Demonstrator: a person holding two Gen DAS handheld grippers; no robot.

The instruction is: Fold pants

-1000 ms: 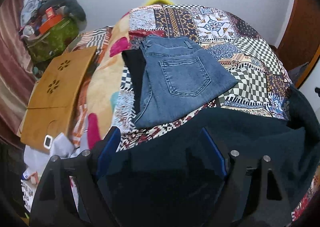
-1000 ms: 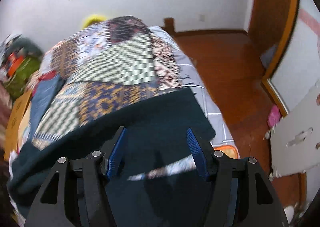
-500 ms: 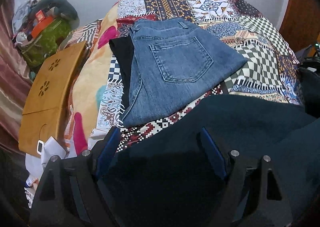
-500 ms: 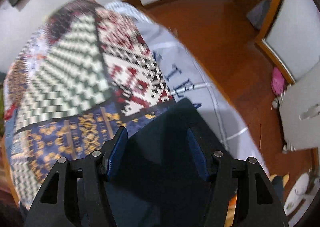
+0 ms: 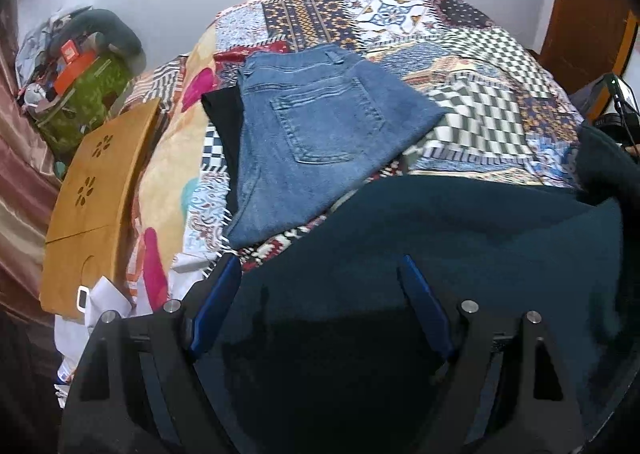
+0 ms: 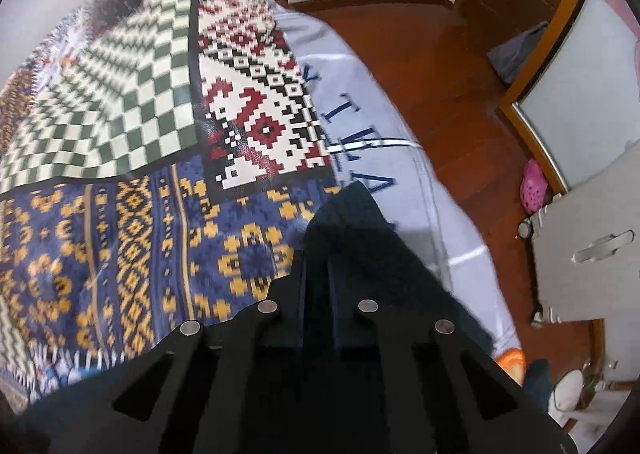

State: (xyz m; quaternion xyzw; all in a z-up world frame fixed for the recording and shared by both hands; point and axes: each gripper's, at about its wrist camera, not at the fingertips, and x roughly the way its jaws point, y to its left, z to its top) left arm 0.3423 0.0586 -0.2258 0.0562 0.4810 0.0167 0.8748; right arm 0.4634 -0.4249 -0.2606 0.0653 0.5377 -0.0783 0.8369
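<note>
Dark teal pants point(image 5: 460, 222) lie spread across the near part of the patterned bedspread point(image 5: 480, 102). My left gripper point(image 5: 318, 266) hovers over their left part, open, its blue pads point(image 5: 216, 302) wide apart with the cloth lying under them. In the right wrist view my right gripper point(image 6: 318, 254) is shut on a corner of the dark teal pants point(image 6: 352, 210) near the bed's right edge, and the cloth peaks up past the closed fingers. Folded blue jeans point(image 5: 320, 134) rest farther back on a black garment point(image 5: 220, 114).
A wooden board point(image 5: 100, 182) and a heap of bags point(image 5: 80, 86) sit left of the bed. On the right, a white sheet point(image 6: 360, 94) hangs over the edge above the wood floor point(image 6: 420, 54). A pink slipper point(image 6: 534, 186), a white cabinet point(image 6: 592, 246) and a person's shoe point(image 6: 568, 386) are there.
My right gripper came down toward the bed's right edge and went from open to shut on the pants corner. The left gripper shifted slightly over the pants and stayed open.
</note>
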